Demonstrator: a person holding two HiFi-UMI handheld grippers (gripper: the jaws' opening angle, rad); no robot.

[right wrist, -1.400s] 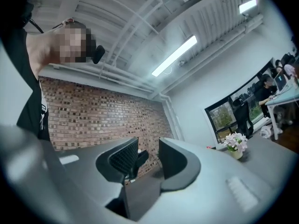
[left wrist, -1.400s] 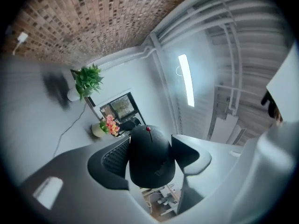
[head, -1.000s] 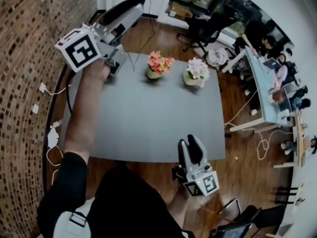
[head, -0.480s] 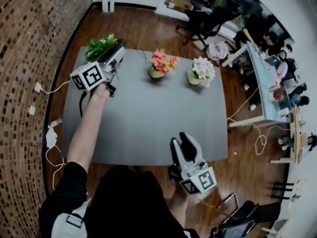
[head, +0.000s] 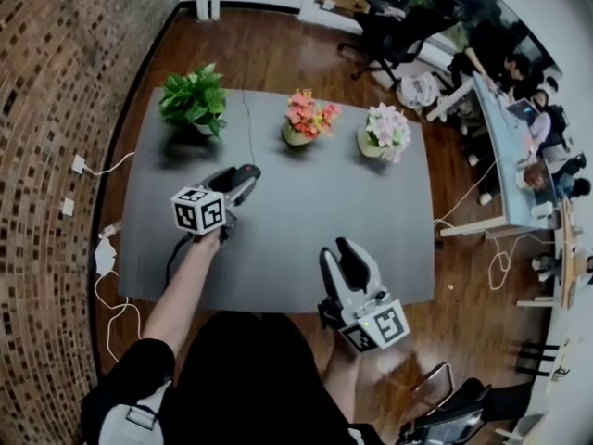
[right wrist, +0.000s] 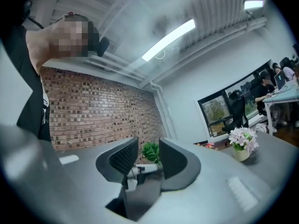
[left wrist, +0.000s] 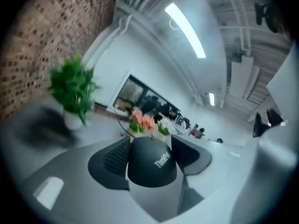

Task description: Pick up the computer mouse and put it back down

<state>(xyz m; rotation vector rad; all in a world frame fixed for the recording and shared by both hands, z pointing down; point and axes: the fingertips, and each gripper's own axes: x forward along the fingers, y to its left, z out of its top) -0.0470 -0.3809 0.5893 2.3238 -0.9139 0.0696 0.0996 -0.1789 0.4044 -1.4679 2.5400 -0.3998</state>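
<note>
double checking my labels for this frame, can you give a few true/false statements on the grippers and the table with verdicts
The left gripper is closed on the black computer mouse. True.
The right gripper holds a flower pot. False: its jaws stand apart, empty.
A cable runs across the grey table toward the mouse. True.
The green plant stands between the pink flowers and the white flowers. False: the pink flowers are in the middle.
</note>
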